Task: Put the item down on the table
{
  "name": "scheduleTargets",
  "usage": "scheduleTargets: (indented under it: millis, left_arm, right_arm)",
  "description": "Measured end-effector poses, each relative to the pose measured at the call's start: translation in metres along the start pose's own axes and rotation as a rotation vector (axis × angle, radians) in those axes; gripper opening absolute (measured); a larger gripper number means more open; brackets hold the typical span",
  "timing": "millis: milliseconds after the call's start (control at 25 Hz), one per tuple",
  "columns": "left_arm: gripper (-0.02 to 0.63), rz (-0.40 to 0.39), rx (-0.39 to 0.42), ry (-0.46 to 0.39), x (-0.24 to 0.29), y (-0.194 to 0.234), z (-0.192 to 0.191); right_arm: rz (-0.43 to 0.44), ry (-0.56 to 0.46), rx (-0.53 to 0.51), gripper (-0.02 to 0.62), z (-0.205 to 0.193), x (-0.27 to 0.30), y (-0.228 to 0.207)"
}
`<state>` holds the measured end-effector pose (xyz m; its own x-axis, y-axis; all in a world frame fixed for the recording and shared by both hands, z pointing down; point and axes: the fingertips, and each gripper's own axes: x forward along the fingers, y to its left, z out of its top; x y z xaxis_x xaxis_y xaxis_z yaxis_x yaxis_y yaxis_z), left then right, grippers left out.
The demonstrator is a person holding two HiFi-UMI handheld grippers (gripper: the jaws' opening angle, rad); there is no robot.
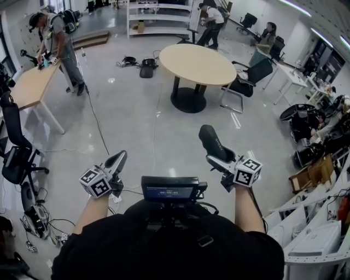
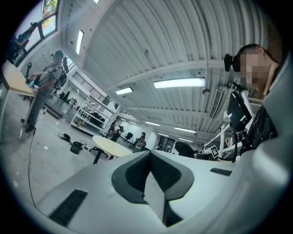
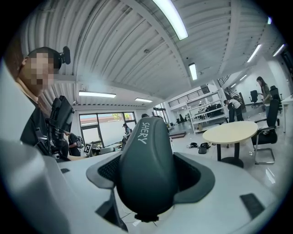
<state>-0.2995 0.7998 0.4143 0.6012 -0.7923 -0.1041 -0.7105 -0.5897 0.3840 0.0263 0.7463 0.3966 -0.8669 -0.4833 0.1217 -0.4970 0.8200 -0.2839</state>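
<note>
Dark grey oblong plastic item (image 3: 146, 155), a single piece with rounded ends and white lettering "SHERY" near its far end, sits clamped between the jaws of the right gripper (image 3: 150, 174). Its long axis runs along the jaws, away from the camera. In the head view the item (image 1: 212, 142) juts forward from the right gripper (image 1: 220, 158) and leans a little toward the person's left. Its near end is held and its rounded far end is free. It hangs in the air over the grey floor (image 1: 136, 120), well apart from the one round beige table on a black pedestal (image 1: 191, 63).

There are two grippers, each bearing one cube with square markers: one on the left (image 1: 95, 182), one on the right (image 1: 248, 171). The left gripper (image 1: 120, 158) points forward and slightly right; in its own view the left gripper (image 2: 149, 157) has its two dark pads pressed together with nothing between them.

One rectangular wooden table (image 1: 30, 87) stands at the far left, with one person (image 1: 54, 35) bent over it. A second person (image 1: 210, 22) stands by the white shelving (image 1: 158, 16), and a third (image 1: 268, 37) sits beyond the round table.
</note>
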Motion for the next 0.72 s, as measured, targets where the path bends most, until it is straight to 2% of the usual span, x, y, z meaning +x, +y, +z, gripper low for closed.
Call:
scheduleTargets:
  millis: [200, 360, 520, 720]
  left_arm:
    - [0.002, 0.023, -0.010, 0.010, 0.004, 0.014, -0.006]
    - [0.002, 0.043, -0.030, 0.012, 0.027, 0.012, -0.009]
    - [0.002, 0.043, -0.003, 0.023, 0.069, 0.002, -0.015]
    - [0.002, 0.032, 0.034, 0.005, 0.151, -0.020, -0.010]
  right_arm:
    - [0.010, 0.009, 0.018, 0.339, -0.002, 0.010, -0.011]
    - [0.019, 0.011, 0.025, 0.339, 0.001, 0.008, -0.031]
    - [0.036, -0.008, 0.022, 0.339, 0.009, -0.007, -0.074]
    - [0.049, -0.010, 0.004, 0.339, 0.043, -0.033, -0.141]
